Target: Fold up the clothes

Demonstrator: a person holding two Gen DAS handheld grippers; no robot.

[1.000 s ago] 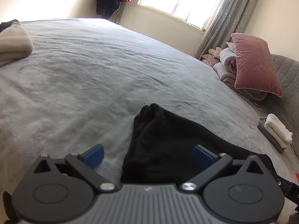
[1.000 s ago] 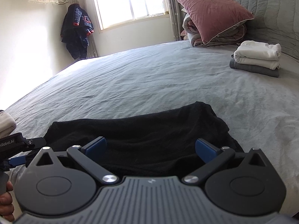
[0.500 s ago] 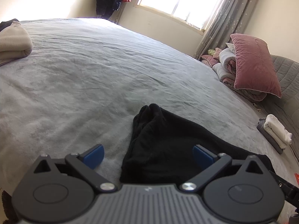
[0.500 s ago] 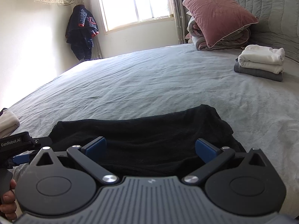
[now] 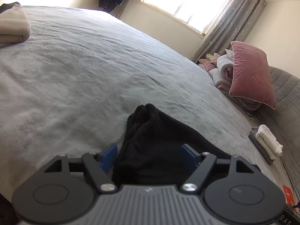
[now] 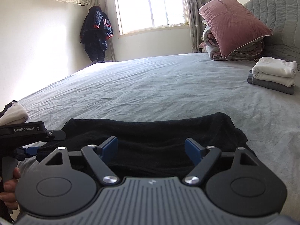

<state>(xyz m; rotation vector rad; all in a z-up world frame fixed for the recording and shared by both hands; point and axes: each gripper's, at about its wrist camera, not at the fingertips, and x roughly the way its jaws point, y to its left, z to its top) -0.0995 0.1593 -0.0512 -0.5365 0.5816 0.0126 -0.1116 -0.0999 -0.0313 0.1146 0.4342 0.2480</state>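
A black garment (image 5: 155, 140) lies folded into a long band near the front edge of the grey bed (image 5: 75, 75). My left gripper (image 5: 150, 155) is open, its blue fingers (image 5: 109, 156) straddling the band's bunched left end. In the right wrist view the same black garment (image 6: 150, 129) stretches across the frame. My right gripper (image 6: 151, 147) is open and low over the garment's near edge, with cloth between its blue fingers (image 6: 193, 148). Neither pair of pads presses the cloth together. A hand (image 6: 9, 183) holds the left gripper's handle at the far left.
A folded white and grey stack (image 6: 273, 75) sits at the right by the padded headboard (image 6: 281, 9). A pink pillow (image 6: 232, 24) rests on rolled quilts. A folded beige garment (image 5: 13, 26) lies at the far left. A dark jacket (image 6: 97, 33) hangs beside the window.
Both grippers' jaws have narrowed around the black garment since the earlier frames. Both cameras have tilted slightly, and the garment has stayed in place.
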